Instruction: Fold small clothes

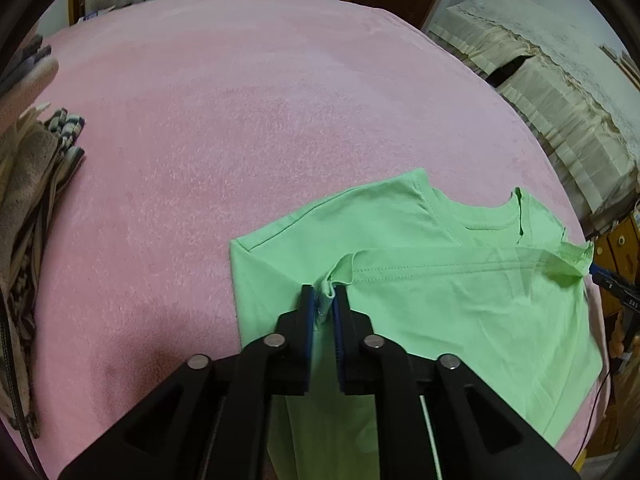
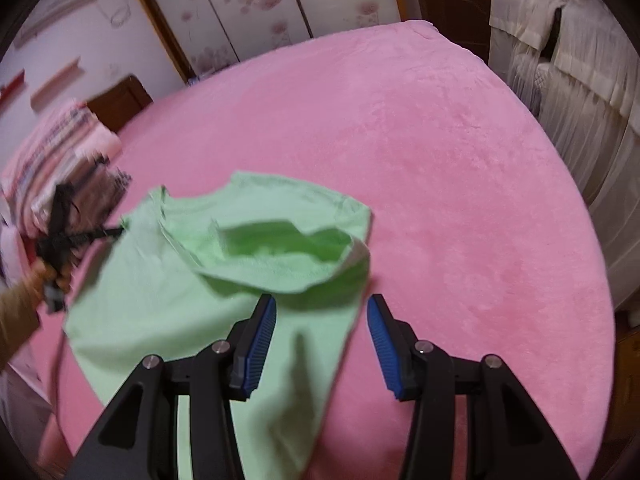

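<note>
Stack of clothes (image 1: 28,216): a heap of striped and beige folded pieces at the far left edge of the pink blanket (image 1: 248,120), well apart from the green shirt; in the right wrist view the same pile (image 2: 60,160) is blurred, at the left edge behind the left gripper.

Pink blanket: a fuzzy cover over the whole work surface, bare in the middle and toward the back.

Left gripper (image 1: 322,296): its 2 blue-padded fingers are pressed together on a bunched bit of the shirt's hem edge, the fabric pinched between the pads. In the right wrist view it shows as a blurred black shape (image 2: 116,233) at the shirt's left edge, with the person's hand (image 2: 44,276) around its handle.

Green T-shirt (image 1: 440,292): lies on the blanket's near right part, neckline toward the back, 1 sleeve flat at the left, the bottom part folded up across the chest with its stitched hem running left to right. In the right wrist view the shirt (image 2: 168,300) is blurred and a fold of it is raised in a loose arc above the rest.

Right gripper (image 2: 322,308): fingers spread wide apart, nothing between them, above the shirt's right edge; the left finger is over green cloth, the right finger over pink blanket.

Cream draped furniture (image 1: 560,92): beside the bed, at the right.
</note>
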`<state>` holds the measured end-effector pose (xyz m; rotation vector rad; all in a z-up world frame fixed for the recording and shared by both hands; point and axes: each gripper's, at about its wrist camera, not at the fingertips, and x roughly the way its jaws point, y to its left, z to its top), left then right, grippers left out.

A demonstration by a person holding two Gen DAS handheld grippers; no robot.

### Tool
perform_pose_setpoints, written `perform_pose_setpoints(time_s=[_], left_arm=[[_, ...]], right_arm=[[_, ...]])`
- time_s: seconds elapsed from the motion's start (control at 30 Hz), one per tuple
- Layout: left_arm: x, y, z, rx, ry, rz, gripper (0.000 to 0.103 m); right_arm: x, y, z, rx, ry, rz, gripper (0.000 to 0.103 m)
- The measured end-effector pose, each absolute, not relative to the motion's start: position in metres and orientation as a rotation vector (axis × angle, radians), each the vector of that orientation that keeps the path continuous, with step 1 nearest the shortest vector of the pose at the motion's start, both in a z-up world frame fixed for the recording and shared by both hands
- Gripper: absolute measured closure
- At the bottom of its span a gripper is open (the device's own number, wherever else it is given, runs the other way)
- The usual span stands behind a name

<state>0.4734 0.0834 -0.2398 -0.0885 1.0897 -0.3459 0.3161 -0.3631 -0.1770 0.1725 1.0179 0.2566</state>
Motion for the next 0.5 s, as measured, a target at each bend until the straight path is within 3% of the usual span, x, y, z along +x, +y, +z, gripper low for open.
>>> perform_pose_setpoints(time_s=[0.07, 0.13, 0.2, 0.27, 0.3, 0.33, 0.5], left_arm=[[0.469, 0.077, -0.237, -0.056, 1.081, -0.368, 0.074], [0.466, 0.072, -0.234, -0.018, 1.072, -0.373, 0.039], [0.462, 0.064, -0.232, 0.053, 1.048, -0.346, 0.031], [0.460, 0.061, -0.233, 0.084, 1.039, -0.341, 0.031], [0.461, 0.062, -0.234, 0.079, 1.043, -0.343, 0.036], [0.462, 0.062, -0.236, 0.066, 1.049, -0.348, 0.049], [0.473, 0.072, -0.241, -0.038, 1.077, -0.354, 0.079]], right_arm=[[0.316, -0.363, -0.181, 0.135, 1.029, 0.240, 0.055], [0.316, -0.360, -0.184, 0.110, 1.032, 0.234, 0.055], [0.318, -0.359, -0.187, 0.093, 1.041, 0.230, 0.055], [0.320, -0.357, -0.191, 0.076, 1.043, 0.219, 0.055], [0.320, -0.356, -0.192, 0.072, 1.042, 0.216, 0.055], [0.320, -0.355, -0.192, 0.069, 1.039, 0.210, 0.055], [0.326, -0.356, -0.193, 0.094, 1.009, 0.200, 0.055]])
